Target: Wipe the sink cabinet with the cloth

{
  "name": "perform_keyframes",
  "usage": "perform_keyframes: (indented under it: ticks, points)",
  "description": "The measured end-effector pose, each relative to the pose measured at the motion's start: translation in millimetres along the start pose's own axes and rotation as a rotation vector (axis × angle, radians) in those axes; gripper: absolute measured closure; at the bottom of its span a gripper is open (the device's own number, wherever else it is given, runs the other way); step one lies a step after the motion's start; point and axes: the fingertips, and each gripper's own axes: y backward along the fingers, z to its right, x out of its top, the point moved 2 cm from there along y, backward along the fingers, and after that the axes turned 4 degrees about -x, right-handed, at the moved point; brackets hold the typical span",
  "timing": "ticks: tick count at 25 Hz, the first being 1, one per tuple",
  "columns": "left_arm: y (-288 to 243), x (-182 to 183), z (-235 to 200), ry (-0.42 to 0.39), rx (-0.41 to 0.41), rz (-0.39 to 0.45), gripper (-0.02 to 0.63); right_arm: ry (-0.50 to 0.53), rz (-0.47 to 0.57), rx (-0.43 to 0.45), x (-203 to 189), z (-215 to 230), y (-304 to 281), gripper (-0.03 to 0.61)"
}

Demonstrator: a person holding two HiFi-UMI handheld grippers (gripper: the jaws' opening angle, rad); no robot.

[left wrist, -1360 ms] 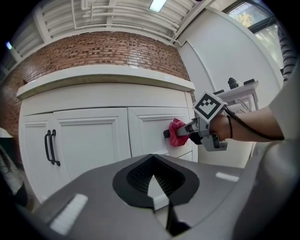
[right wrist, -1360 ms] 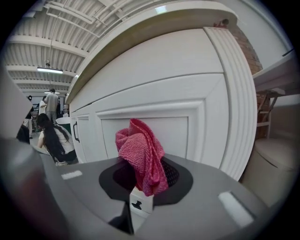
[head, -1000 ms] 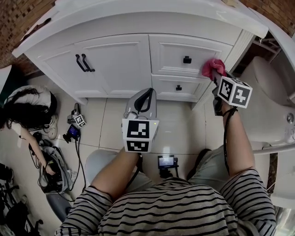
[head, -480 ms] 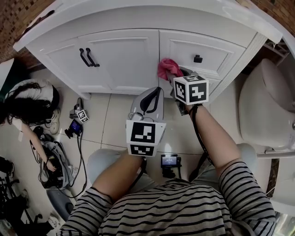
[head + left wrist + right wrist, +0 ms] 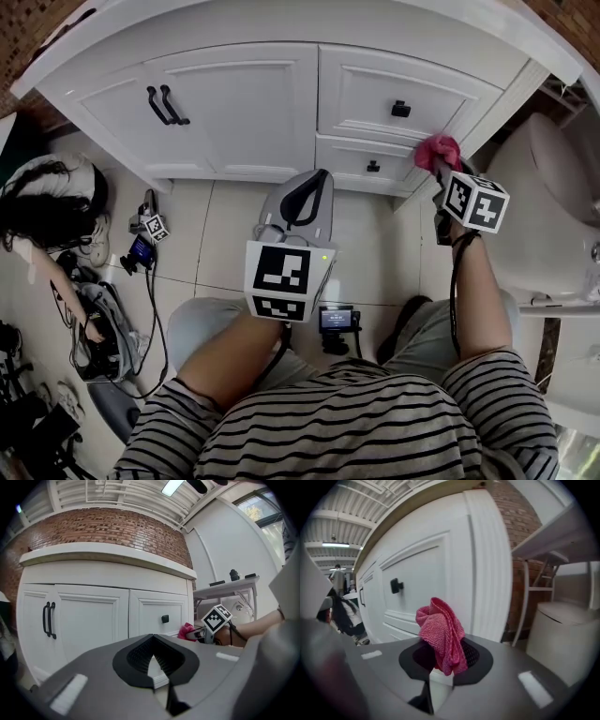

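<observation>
The white sink cabinet (image 5: 244,103) fills the top of the head view, with two doors at the left and two drawers at the right. My right gripper (image 5: 441,167) is shut on a crumpled pink cloth (image 5: 437,150), held against the cabinet's right edge beside the lower drawer (image 5: 366,161). In the right gripper view the cloth (image 5: 440,632) sticks up from the shut jaws, close to the white panel (image 5: 454,564). My left gripper (image 5: 298,202) hangs over the tiled floor in front of the cabinet, shut and holding nothing; its view shows the cabinet (image 5: 93,616) ahead.
A white toilet (image 5: 553,206) stands right of the cabinet. At the left of the floor lie a bag, cables and small devices (image 5: 103,281). A small screen device (image 5: 336,319) sits between my knees. Black handles (image 5: 161,105) are on the doors.
My right gripper swept with the pink cloth from the cabinet's right side to its middle, then back right and lower to the cabinet's right edge. The left gripper stayed roughly in place.
</observation>
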Motion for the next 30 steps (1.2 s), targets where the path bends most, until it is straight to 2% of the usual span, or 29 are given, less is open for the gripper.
perform_keyframes:
  ticks: [2, 3, 5, 8, 10, 12, 14, 17, 22, 30]
  points:
    - [-0.6, -2.5, 1.6, -0.003, -0.001, -0.005, 0.612, -0.068, 0.0, -0.061, -4.7, 21.5, 9.6, 0.511]
    - [-0.2, -3.3, 2.0, -0.003, -0.001, -0.008, 0.612, -0.093, 0.006, -0.056, -5.3, 18.1, 13.9, 0.512]
    - [0.5, -3.6, 2.7, 0.0, -0.002, -0.011, 0.612, -0.1, 0.012, 0.036, -8.0, -17.6, 14.5, 0.512]
    - [-0.6, -5.9, 4.3, -0.005, -0.003, -0.02, 0.612, -0.029, -0.012, 0.238, -22.7, -108.0, -7.4, 0.512]
    - [-1.9, -9.4, 4.6, -0.02, -0.004, -0.032, 0.612, 0.023, -0.03, 0.331, -33.8, -164.5, -26.6, 0.512]
    - [-3.2, -12.7, 3.7, -0.029, -0.002, -0.043, 0.612, 0.08, -0.042, 0.379, -41.0, -205.3, -42.8, 0.512]
    - [-3.4, -14.8, 2.0, -0.029, 0.001, -0.049, 0.612, 0.119, -0.055, 0.382, -43.7, -224.3, -55.1, 0.512]
    - [-4.3, -17.4, -0.5, -0.029, 0.003, -0.054, 0.612, 0.13, -0.074, 0.336, -43.0, -209.8, -70.4, 0.512]
    - [-7.2, -18.5, -1.3, -0.017, -0.006, -0.058, 0.612, 0.117, -0.08, 0.252, -41.8, -145.5, -59.4, 0.511]
    - [-12.3, -24.9, 13.3, -0.019, -0.036, -0.081, 0.612, 0.004, -0.106, -0.004, -55.0, -6.6, -27.3, 0.511]
